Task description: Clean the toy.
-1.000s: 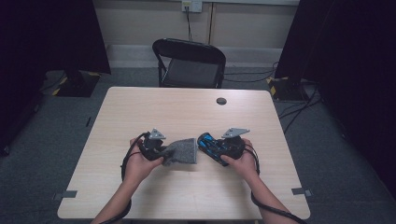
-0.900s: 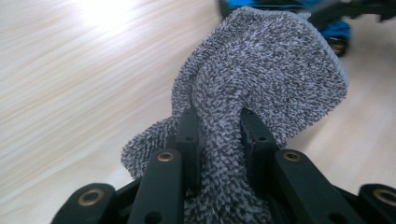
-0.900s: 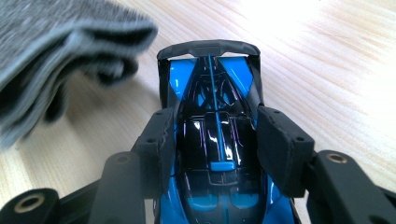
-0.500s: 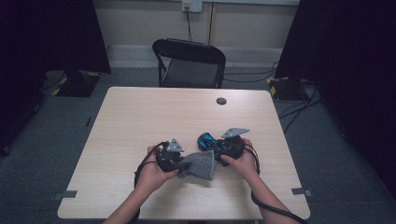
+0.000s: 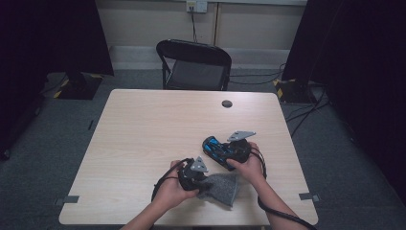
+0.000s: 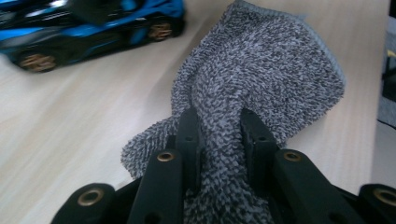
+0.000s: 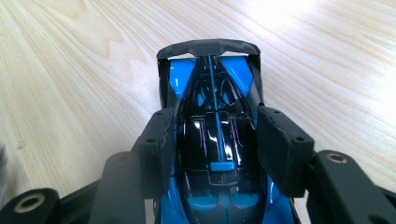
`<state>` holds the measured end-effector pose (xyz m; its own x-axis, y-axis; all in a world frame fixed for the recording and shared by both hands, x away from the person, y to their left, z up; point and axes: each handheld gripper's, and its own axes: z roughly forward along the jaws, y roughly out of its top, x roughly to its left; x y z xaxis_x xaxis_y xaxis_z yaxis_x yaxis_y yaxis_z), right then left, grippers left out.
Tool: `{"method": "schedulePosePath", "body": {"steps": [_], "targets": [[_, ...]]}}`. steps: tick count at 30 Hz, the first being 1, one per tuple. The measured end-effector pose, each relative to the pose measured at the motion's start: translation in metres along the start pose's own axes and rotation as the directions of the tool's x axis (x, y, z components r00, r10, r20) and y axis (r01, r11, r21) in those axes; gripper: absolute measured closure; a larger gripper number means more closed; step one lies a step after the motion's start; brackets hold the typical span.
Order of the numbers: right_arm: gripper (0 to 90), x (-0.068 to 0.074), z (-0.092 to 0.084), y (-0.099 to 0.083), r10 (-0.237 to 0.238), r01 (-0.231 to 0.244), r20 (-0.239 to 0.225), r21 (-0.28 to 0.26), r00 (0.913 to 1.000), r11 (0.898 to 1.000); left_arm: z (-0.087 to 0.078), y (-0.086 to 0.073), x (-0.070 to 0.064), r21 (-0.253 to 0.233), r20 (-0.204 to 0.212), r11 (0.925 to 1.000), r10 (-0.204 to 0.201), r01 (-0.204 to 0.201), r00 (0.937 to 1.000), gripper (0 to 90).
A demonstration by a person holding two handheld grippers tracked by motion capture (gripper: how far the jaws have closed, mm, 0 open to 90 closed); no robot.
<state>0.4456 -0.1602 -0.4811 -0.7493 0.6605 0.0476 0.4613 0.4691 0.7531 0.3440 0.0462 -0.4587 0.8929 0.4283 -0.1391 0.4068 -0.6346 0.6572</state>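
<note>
Grey cloth (image 6: 261, 79) pinched in left gripper (image 6: 218, 135), toy car (image 7: 212, 140) clamped (sideways) in right gripper (image 7: 217, 135)

Each black claw (image 5: 207, 178) trails a black cable, wears a grey triangular plate on top, and shows brass-ringed screws behind its jaws.

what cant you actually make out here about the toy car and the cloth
- Toy car: its near end is cut off by the bottom edge of the right gripper view.
- Grey cloth: the pinched part is hidden by the left gripper.
- Small dark disc on the table: too small to identify in the high view.
</note>
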Motion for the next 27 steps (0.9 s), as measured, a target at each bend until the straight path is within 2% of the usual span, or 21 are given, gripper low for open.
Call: {"method": "schedulePosePath", "body": {"steps": [1,2,5,7,11,15,19,22,27], "targets": [[48.0,0.0,0.0,0.0,0.0,0.0,0.0,0.0,1.0,1.0,0.0,0.0,0.0,0.0,0.0,1.0,0.0,0.0,1.0,72.4],[48.1,0.0,0.0,0.0,0.0,0.0,0.0,0.001,1.0,1.0,0.005,0.003,-0.005,0.003,0.016,0.9997,0.023,-0.023,0.9996,72.4],[48.0,0.0,0.0,0.0,0.0,0.0,0.0,0.0,1.0,1.0,0.009,0.006,-0.009,0.006,0.032,0.9995,0.031,-0.031,0.999,72.4],[48.0,0.0,0.0,0.0,0.0,0.0,0.0,0.0,1.0,1.0,0.017,0.011,-0.014,0.011,0.043,0.9985,0.053,-0.053,0.9977,72.3],[48.0,0.0,0.0,0.0,0.002,-0.002,0.0,-0.003,1.0,1.0,0.025,0.018,-0.013,0.005,0.039,0.9983,0.057,-0.057,0.9976,72.3],[48.0,0.0,0.0,0.0,0.001,-0.001,-0.001,-0.003,1.0,1.0,0.033,0.023,-0.005,0.024,0.0,0.9978,0.062,-0.062,0.9981,72.3],[48.1,0.0,0.0,-0.001,0.001,-0.001,-0.002,-0.005,1.0,1.0,0.035,0.024,0.002,0.022,-0.026,0.9989,0.042,-0.042,0.9988,72.2],[48.1,0.0,0.0,-0.001,0.0,0.0,-0.003,-0.006,1.0,1.0,0.035,0.027,0.013,0.027,-0.076,0.9991,0.034,-0.032,0.9965,72.2],[48.0,0.0,0.0,-0.001,-0.002,0.002,-0.003,-0.009,1.0,1.0,0.033,0.028,0.023,0.029,-0.107,0.9995,0.014,-0.011,0.9942,72.2]]}}
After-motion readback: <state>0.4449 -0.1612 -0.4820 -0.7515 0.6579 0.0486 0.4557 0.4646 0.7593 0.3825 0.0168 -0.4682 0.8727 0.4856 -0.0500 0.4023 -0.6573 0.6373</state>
